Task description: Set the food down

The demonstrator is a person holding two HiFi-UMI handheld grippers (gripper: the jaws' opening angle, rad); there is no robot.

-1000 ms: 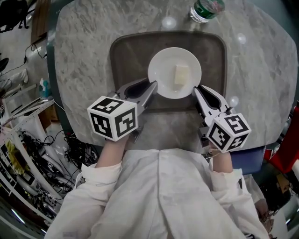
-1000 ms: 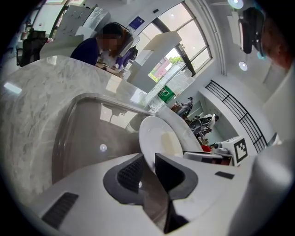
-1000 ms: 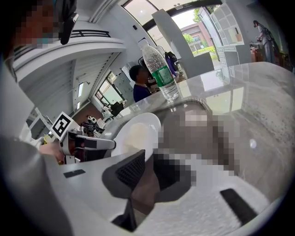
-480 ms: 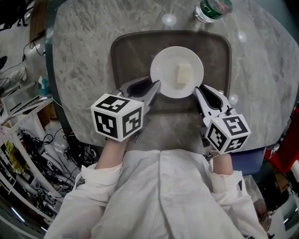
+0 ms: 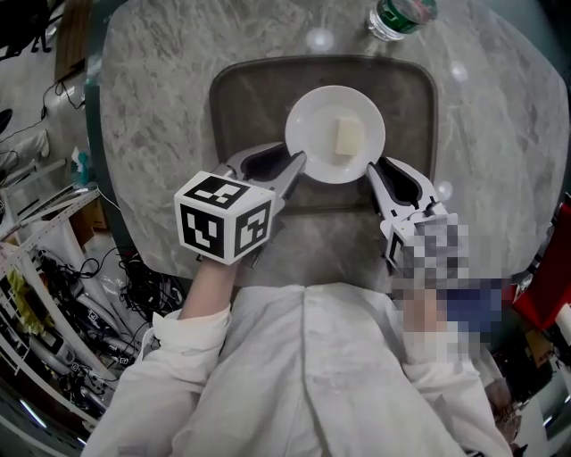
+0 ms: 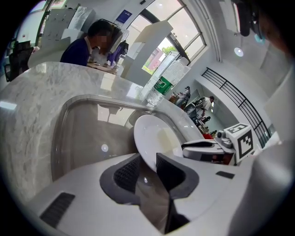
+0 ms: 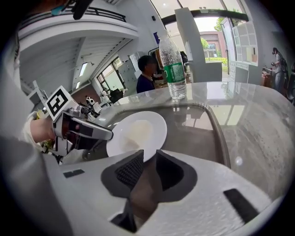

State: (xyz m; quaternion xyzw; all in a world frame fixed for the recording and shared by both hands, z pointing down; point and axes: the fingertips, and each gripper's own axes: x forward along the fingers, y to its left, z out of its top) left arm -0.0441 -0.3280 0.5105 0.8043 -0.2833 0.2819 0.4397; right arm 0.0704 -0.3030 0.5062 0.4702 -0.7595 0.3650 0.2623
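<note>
Left claw point(image 5: 294, 163) and right claw point(image 5: 372, 170) each clamp the white plate point(image 5: 312, 129) by its rim. Pale food block point(image 5: 349, 137) on it, between claws, above the tray point(image 5: 236, 98). Likely placing step: lower level, then release.

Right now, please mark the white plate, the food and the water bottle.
white plate point(image 5: 310, 134), head view, bare left part of its surface.
food point(image 5: 349, 137), head view, middle of the pale block.
water bottle point(image 7: 175, 74), right gripper view, its green label.

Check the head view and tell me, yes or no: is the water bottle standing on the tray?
No, the water bottle stands on the marble table, beyond the far rim of the tray.
</note>
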